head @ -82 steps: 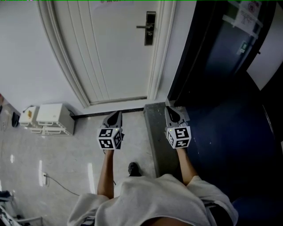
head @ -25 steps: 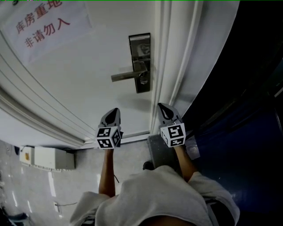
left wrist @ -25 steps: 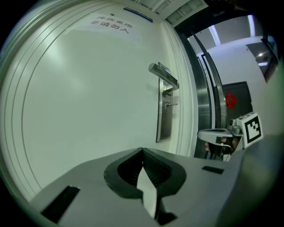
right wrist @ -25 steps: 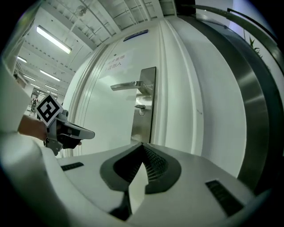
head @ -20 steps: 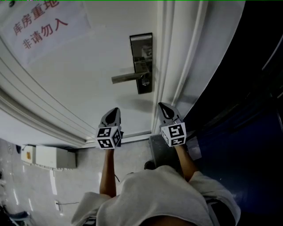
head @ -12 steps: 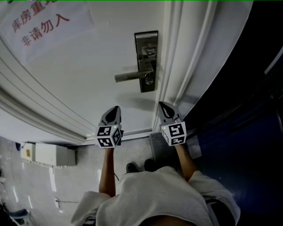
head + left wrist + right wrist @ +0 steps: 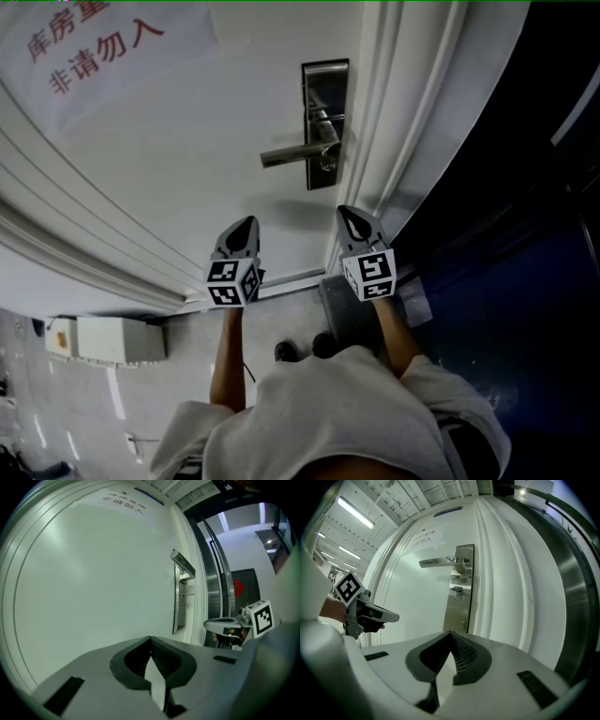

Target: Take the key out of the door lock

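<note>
Right gripper view: key (image 7: 457, 592) in door lock (image 7: 457, 617).
Both closed, empty: left tongs (image 7: 150, 638), right tongs (image 7: 450, 632); open right, pinch key squarely.

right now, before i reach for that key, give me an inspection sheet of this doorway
surface: white door, paper sign with red lettering
job's things: key in the lock plate, just below the handle
clutter: white box on the floor by the wall
grippers: left gripper and right gripper both shut, empty, short of the door
cables: thin cord beside the left forearm; its run can't be told
surroundings: dark blue panel to the right of the door frame
</note>
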`<state>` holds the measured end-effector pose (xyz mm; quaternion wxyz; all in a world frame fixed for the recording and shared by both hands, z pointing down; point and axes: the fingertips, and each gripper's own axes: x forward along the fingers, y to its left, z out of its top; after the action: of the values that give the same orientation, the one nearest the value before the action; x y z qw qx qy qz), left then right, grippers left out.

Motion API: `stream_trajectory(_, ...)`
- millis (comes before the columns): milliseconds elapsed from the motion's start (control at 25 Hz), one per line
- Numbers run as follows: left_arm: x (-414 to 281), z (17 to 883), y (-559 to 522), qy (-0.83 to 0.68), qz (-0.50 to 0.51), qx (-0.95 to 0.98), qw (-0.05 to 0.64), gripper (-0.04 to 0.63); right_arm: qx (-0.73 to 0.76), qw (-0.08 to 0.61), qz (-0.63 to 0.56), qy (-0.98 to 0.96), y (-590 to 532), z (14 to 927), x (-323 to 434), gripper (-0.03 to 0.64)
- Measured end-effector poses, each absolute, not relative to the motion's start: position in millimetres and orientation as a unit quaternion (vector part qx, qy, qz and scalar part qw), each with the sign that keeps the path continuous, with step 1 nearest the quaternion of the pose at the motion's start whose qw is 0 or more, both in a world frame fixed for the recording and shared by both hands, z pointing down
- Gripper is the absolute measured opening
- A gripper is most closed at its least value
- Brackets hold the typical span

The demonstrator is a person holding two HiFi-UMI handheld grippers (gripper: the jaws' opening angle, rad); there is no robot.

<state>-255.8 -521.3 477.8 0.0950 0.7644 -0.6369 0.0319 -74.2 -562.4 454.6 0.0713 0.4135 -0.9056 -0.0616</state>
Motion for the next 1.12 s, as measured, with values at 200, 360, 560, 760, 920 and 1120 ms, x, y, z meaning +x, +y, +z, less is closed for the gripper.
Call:
stream_trajectory(200,-261,469,-519,-0.626,0.030,0.775,0.083,0.018,0.428,0.073,-0.088,-0.897,-559,437,-78,0.023)
stream_trajectory(360,-266,462,-518,-0.620,0.023,0.780,0.079,0.018,0.431,0.077,-0.128,-0.890,-561,415,-82,0.023)
stream_trajectory(560,-268,459,-517,-0.612,0.016,0.787,0.079,0.018,0.432,0.084,-0.179,-0.880,-564,387,-87,0.023)
stream_trajectory(760,-265,456,-516,-0.606,0.014,0.792,0.077,0.018,0.431,0.113,-0.248,-0.860,-569,364,-90,0.023)
stream_trajectory(920,-266,456,-515,-0.605,0.011,0.793,0.077,0.018,0.422,0.163,-0.318,-0.833,-571,356,-94,0.023)
stream_trajectory(1120,-269,457,-512,-0.605,0.011,0.792,0.080,0.018,0.403,0.234,-0.416,-0.781,-571,359,-99,0.023)
